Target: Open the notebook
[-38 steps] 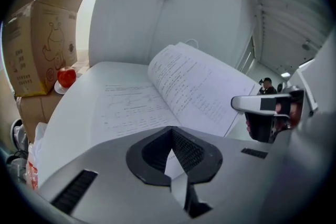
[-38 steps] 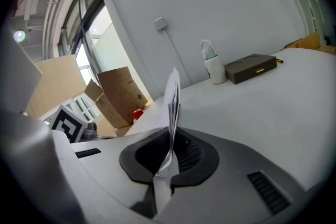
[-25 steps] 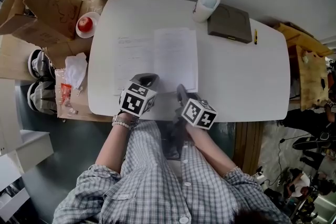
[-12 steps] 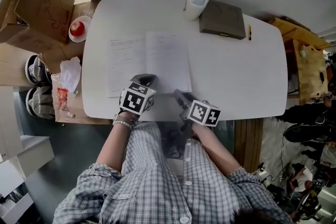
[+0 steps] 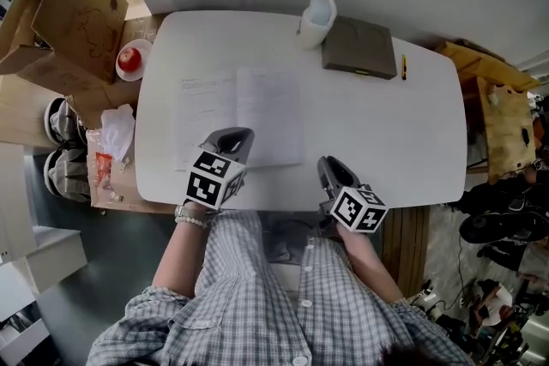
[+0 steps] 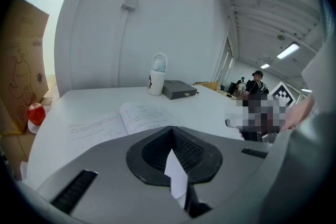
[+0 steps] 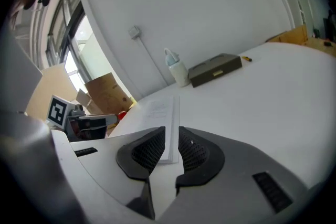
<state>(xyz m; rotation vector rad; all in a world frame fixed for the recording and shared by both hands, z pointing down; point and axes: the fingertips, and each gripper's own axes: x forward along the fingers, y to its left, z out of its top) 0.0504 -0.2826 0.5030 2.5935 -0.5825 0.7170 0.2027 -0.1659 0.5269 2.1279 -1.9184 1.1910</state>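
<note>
As it lies in the head view, the open white paper notebook (image 5: 240, 117) spreads flat on the near-left part of the smooth white round-cornered table (image 5: 386, 141), with its long axis across the table and its spine pointing away from me. The pages are thin, matte and faintly handwritten. My left gripper (image 5: 233, 137) sits over its near edge, ribbed black pads pressed together; a white sliver between them may be page or table. My right gripper (image 5: 328, 167), off to the right of the notebook, holds its pads slightly parted with nothing between them.
</note>
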